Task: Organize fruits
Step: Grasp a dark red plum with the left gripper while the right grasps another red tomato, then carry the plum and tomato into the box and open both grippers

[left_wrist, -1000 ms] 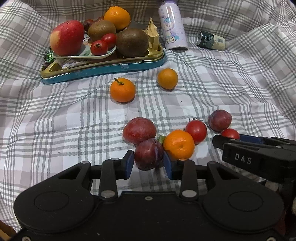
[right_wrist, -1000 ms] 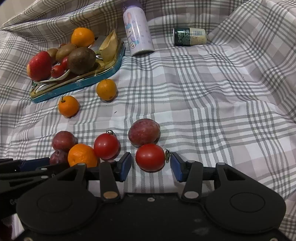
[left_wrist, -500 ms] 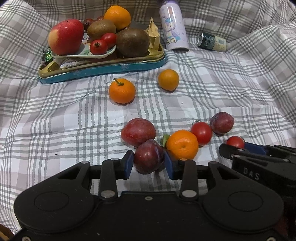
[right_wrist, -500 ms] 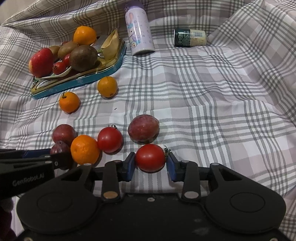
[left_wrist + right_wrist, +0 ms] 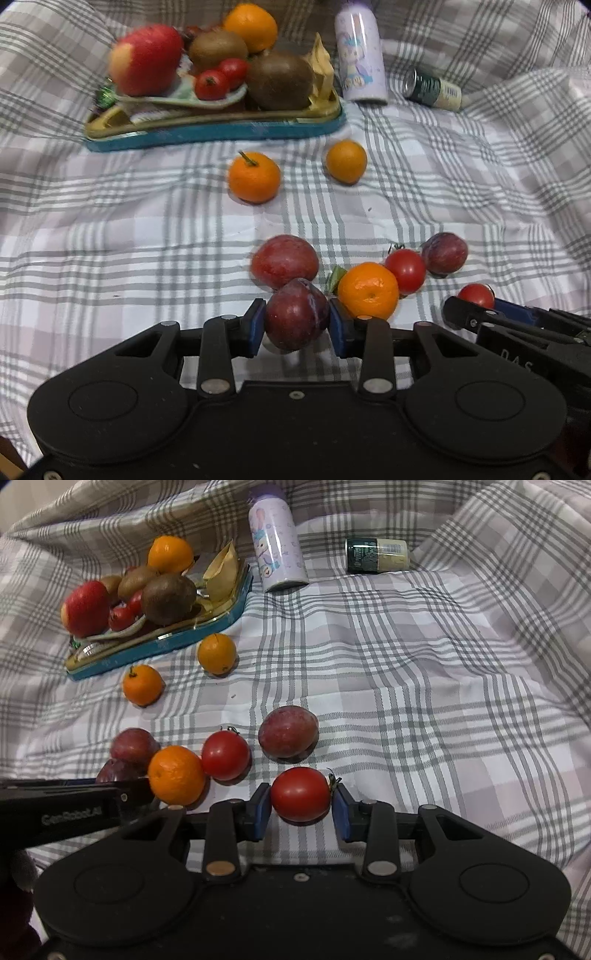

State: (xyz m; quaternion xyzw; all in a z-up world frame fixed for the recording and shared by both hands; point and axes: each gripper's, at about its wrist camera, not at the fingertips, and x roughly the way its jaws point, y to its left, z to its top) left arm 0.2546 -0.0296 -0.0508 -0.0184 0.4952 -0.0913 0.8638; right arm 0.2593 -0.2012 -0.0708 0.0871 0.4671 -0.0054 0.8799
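Left gripper (image 5: 297,326): jaws closing, blue pads pressing both sides of dark plum (image 5: 296,314), plum centred between fingers. Right gripper (image 5: 301,805): clamped on tomato (image 5: 301,793), stem toward right pad. Both fruits gripped at near edge of loose cluster; tangerine (image 5: 368,290) touching just right of plum. Blue tin tray (image 5: 221,129), already piled with apple, kiwis, orange, lies far-left of both grippers; left gripper nearer. Judgement: next move carries fruit up and far-left over two loose tangerines; plaid cloth (image 5: 424,701) rumpled.
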